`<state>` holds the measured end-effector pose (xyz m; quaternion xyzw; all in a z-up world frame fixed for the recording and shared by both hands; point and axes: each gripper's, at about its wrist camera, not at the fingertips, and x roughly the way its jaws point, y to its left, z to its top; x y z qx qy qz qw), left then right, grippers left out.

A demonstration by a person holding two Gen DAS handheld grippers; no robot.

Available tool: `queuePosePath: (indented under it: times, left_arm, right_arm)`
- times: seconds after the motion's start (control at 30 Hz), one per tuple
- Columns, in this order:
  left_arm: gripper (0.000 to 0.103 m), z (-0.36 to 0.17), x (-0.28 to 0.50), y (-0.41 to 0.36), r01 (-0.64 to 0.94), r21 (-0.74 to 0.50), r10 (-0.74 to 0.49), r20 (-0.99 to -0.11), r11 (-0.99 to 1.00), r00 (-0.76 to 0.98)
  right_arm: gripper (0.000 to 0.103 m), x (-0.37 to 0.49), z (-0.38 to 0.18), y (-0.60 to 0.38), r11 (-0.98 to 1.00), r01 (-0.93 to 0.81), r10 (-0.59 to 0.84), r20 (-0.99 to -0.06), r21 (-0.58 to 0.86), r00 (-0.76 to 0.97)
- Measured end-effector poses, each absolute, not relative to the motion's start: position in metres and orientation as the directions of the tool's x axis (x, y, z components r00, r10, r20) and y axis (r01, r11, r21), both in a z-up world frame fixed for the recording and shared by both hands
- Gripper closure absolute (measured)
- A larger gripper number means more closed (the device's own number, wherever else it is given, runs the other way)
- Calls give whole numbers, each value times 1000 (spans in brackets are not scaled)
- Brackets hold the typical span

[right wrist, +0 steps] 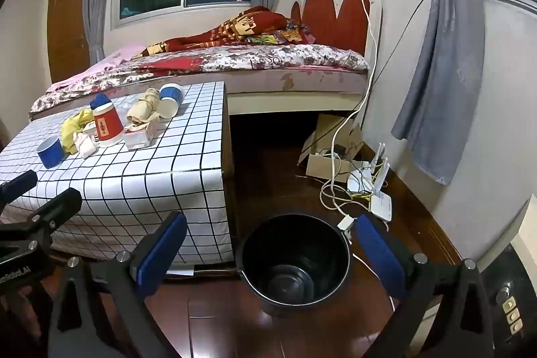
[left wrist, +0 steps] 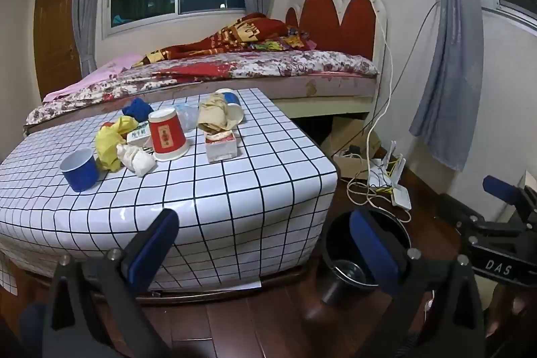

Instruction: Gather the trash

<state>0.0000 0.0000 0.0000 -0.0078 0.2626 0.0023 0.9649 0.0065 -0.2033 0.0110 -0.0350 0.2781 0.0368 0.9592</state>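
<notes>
**A:** Two hand-held grippers, anyone see them holding stuff? Left hand-held gripper [left wrist: 265,244] and right hand-held gripper [right wrist: 272,249] both look spread wide, nothing between the blue pads.

**B:** Yep, both released. Trash sits mid-left of the frame on the checkered bench [left wrist: 235,190]: red cup [left wrist: 166,134] upside down, blue cup [left wrist: 80,169], yellow wad [left wrist: 110,140], white wad [left wrist: 138,158], small box [left wrist: 221,146], tan wrapper [left wrist: 214,116].

**A:** And the bucket?

**B:** Black bucket [right wrist: 293,264] on the wood floor, lower centre, just right of the bench, looks empty.
</notes>
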Motion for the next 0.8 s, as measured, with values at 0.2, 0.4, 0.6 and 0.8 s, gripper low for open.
queuePosePath:
  times: [0.2,0.4,0.6,0.8]
  left_arm:
    - [1,0,1,1,-7,-25,-7,-522,1000,853]
    - [1,0,1,1,-7,-25,-7,-520,1000,854]
    - [1,0,0,1,-8,-28,-8,-517,1000,856]
    - [1,0,0,2,-9,-29,-7,-516,1000,857]
  right_arm:
    - [1,7,11,-203,995,-90,54,-531,-42,846]
    - [1,7,10,-203,995,-89,50,-533,-47,845]
    - [1,8,10,-202,995,-91,51,-534,-49,844]
    - [1,8,9,-202,995,-90,50,-534,-49,844]
